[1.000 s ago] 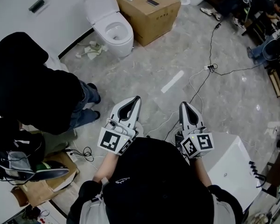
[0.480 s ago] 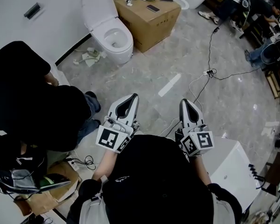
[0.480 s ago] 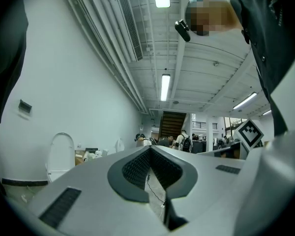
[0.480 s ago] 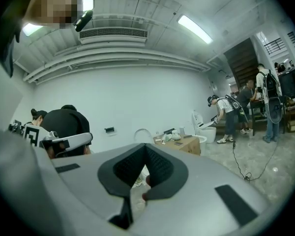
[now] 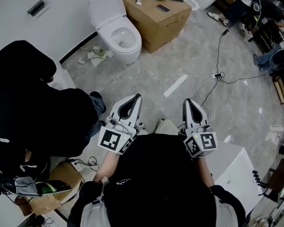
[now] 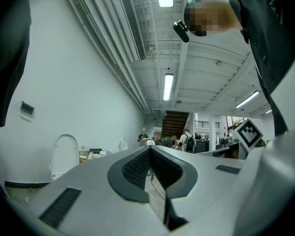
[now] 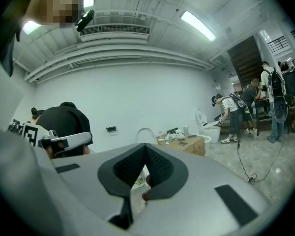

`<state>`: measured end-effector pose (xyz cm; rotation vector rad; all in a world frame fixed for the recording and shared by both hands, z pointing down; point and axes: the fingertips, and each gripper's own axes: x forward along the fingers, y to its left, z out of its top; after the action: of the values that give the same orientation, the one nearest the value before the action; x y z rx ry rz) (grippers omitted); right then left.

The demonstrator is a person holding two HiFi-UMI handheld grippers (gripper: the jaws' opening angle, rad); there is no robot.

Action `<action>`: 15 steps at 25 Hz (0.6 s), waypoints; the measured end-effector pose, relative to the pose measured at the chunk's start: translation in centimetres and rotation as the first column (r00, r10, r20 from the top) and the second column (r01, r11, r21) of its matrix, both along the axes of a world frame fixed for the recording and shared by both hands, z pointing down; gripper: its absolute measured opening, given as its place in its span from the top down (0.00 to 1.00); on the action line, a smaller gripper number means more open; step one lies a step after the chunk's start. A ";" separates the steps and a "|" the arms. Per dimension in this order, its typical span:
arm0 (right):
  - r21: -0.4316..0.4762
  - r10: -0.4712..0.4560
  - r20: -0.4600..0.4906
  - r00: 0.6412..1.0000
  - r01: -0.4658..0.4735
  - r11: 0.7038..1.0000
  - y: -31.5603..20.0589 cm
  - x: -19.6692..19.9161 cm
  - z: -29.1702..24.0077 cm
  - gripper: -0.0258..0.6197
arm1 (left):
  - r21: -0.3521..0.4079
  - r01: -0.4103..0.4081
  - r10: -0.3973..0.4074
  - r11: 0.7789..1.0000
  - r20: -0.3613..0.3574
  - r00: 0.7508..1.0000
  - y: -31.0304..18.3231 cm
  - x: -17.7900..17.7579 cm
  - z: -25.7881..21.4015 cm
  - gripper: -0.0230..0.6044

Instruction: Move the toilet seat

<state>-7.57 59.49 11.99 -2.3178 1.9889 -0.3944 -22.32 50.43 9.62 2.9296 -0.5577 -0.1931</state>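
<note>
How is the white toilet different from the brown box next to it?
The toilet is white and rounded; the cardboard box is brown with straight edges. The toilet stands open, lid raised; the box is closed, with a phone and other small things on top. Both stand side by side on the grey floor.

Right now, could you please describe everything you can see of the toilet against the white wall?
The toilet is white and glossy, like ceramic, its oval bowl open and its lid raised toward the wall. It stands on the grey floor close beside a cardboard box, with crumpled scraps by its base.
</note>
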 end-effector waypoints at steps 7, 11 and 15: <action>-0.009 -0.027 0.000 1.000 0.027 1.000 -2.4 0.8 0.7 0.94 | -0.013 0.017 -0.017 1.000 0.011 1.000 -1.6 0.5 1.0 0.95; -0.011 -0.044 0.003 0.999 0.044 0.999 -4.3 1.9 0.7 0.94 | -0.012 0.035 -0.035 0.999 0.017 0.999 -3.1 1.5 0.9 0.95; -0.019 -0.067 0.011 0.998 0.067 0.998 -6.9 3.7 0.7 0.94 | -0.014 0.056 -0.055 0.998 0.022 0.998 -5.4 3.0 0.7 0.95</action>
<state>-3.88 52.59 12.73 -2.2600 2.0717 -0.4311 -19.27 44.99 10.31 2.9074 -0.6412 -0.1640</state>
